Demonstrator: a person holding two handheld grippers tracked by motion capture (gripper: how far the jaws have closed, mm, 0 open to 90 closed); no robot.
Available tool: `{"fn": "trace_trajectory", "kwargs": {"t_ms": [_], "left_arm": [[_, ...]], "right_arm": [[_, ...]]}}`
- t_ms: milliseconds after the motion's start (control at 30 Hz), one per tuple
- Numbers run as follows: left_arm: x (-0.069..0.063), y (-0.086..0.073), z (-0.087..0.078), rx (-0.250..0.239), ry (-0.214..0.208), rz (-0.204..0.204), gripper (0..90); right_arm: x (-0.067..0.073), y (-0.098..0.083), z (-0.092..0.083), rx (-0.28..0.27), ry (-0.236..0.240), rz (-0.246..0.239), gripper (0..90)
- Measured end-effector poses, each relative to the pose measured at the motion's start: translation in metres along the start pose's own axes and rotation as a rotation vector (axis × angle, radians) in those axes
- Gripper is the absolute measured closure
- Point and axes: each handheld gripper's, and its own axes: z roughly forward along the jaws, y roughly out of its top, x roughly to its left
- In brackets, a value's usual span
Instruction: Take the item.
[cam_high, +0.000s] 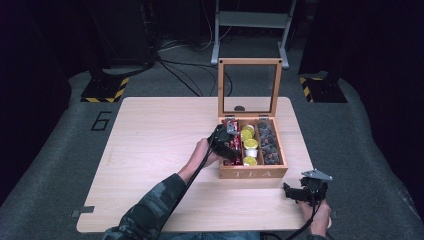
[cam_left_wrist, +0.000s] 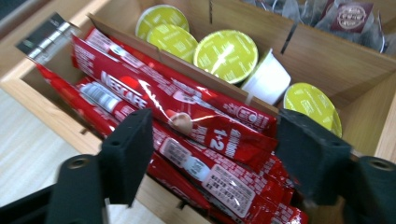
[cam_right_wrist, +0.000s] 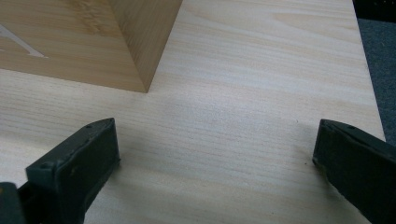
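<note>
While my left forearm reaches diagonally across the table (cam_high: 150, 150) from the bottom edge, its camouflage sleeve (cam_high: 150, 205) bent toward the tea box (cam_high: 252, 172), the left gripper (cam_high: 226, 142) dips nose-down into the box's left compartment. My right hand (cam_high: 316, 216) rests at the table's near right corner, and the right gripper (cam_high: 300, 192) points left toward the box, jaws spread wide over bare wood with nothing between them. The box stands with its glass-paned lid (cam_high: 249, 87) upright at the back and holds three compartments: red sachets (cam_left_wrist: 187, 140) on the left, yellow-lidded capsules (cam_left_wrist: 226, 55) in the middle, dark wrapped tea bags (cam_high: 267, 142) on the right. In the left gripper view the jaws stand apart on either side of the red sachets — the pads press on nothing yet, so the claw is released, with the topmost sachet lying between them. That sachet is glossy red with white lettering and a "1+2" mark, lying slantwise on the others, one end propped against the wooden divider (cam_left_wrist: 261, 100) next to the capsules.
</note>
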Motion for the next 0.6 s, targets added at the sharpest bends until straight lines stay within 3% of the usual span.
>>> {"fn": "trace_trajectory", "kwargs": {"t_ms": [600], "left_arm": [[0.0064,-0.0056,-0.0024,0.007,-0.007,-0.077,59.2]], "right_arm": [[0.0002,-0.0001,-0.0002,0.0,0.001,-0.001,0.2]]}}
